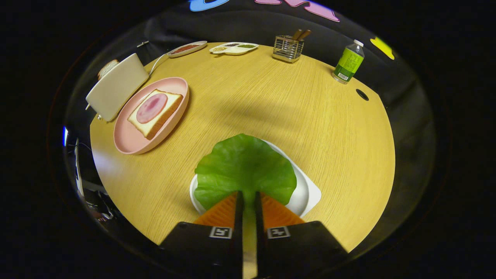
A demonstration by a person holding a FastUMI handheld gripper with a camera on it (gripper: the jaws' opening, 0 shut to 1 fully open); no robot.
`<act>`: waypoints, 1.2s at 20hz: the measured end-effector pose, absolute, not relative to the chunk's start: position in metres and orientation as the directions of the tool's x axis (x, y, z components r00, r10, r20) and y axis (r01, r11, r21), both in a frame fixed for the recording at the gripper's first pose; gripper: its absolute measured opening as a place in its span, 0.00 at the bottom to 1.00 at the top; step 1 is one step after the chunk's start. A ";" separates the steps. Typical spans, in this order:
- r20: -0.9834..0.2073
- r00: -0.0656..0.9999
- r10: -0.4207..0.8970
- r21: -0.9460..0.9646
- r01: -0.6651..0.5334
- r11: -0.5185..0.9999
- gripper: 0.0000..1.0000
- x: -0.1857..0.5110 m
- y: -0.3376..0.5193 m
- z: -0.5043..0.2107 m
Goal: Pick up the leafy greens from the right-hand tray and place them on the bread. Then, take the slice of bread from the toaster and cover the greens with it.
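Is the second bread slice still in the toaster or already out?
In: the slice pokes up from the toaster. Gripper fingers pinch the lettuce leaf.

Your gripper [248,195] covers the near edge of the lettuce leaf [245,166], so you cannot tell how much of the leaf sits between the fingers or whether both press on it. The leaf hides most of the white tray [306,193] under it. Far ahead and to the left of the fingers, the toaster [116,87] conceals all but the top corner of its bread slice [107,68]. Beyond it, the contents of the oval dish [187,49] and the divided dish [233,47] are too small to identify.
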State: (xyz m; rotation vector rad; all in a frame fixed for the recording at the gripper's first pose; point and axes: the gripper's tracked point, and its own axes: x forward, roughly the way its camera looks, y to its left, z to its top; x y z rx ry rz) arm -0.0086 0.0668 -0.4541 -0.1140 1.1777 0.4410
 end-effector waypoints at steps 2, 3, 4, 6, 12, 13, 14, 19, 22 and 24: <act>-0.912 0.311 0.269 0.131 -0.400 0.907 0.09 -0.009 0.068 -0.454; -0.910 0.311 0.275 0.140 -0.394 0.908 0.06 -0.010 0.068 -0.450; -0.904 0.316 0.288 0.159 -0.379 0.912 0.06 -0.009 0.071 -0.444; -0.890 0.337 0.307 0.188 -0.343 0.920 0.06 -0.006 0.074 -0.425; -0.849 0.416 0.325 0.193 -0.330 0.924 0.06 0.009 0.094 -0.354; -0.841 0.424 0.336 0.200 -0.333 0.921 0.06 0.010 0.107 -0.344; -0.834 0.428 0.349 0.210 -0.338 0.917 0.06 0.011 0.118 -0.334; -0.817 0.420 0.395 0.241 -0.374 0.896 0.06 0.012 0.187 -0.314; -0.812 0.407 0.419 0.252 -0.402 0.880 0.06 0.014 0.226 -0.309; -0.809 0.402 0.428 0.252 -0.421 0.871 0.06 0.017 0.251 -0.305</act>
